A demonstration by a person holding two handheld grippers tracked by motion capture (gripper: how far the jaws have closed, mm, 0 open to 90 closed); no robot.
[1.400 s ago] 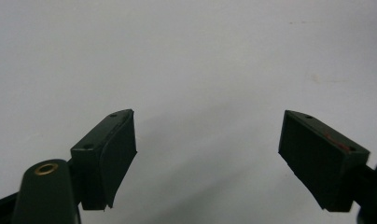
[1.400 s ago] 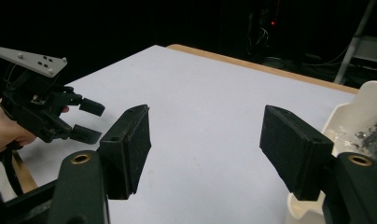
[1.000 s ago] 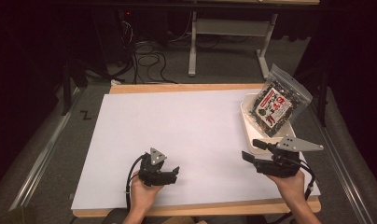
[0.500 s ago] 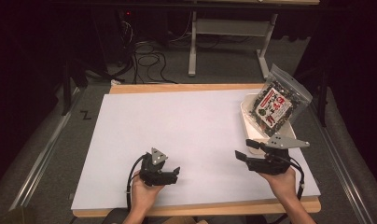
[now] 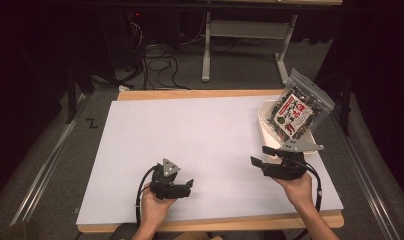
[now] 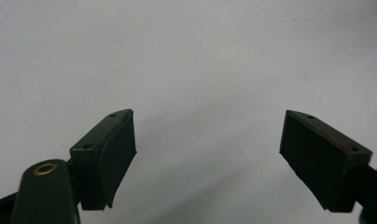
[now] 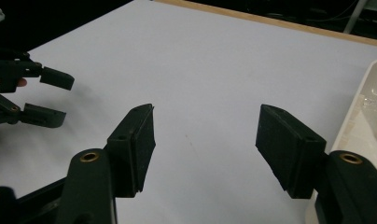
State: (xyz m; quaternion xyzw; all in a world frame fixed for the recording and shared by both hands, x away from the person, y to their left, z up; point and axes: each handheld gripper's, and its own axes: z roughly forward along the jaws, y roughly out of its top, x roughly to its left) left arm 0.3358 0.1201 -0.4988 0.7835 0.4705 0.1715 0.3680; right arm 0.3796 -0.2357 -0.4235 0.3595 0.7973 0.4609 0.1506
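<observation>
A clear bag of dark snacks with a red and white label [image 5: 296, 109] stands tilted in a white tray [image 5: 264, 126] at the table's right edge. My right gripper [image 5: 260, 155] is held low in front of the tray, open, with its jaws toward the left. Nothing is between those jaws [image 7: 205, 149], only the white table cover, and the tray's rim [image 7: 359, 116] lies at their right. My left gripper [image 5: 189, 187] rests near the front edge, open and empty [image 6: 207, 158], pointing right. It also appears [image 7: 58, 98] at the left of the right gripper view.
A white sheet [image 5: 200, 135] covers most of the wooden table. Beyond the far edge are a desk frame [image 5: 250, 45] and cables [image 5: 160, 55] on the grey floor. Metal rails run along both sides of the table.
My right gripper has moved left, away from the tray, and turned its jaws further left. The left gripper and the bag have stayed still.
</observation>
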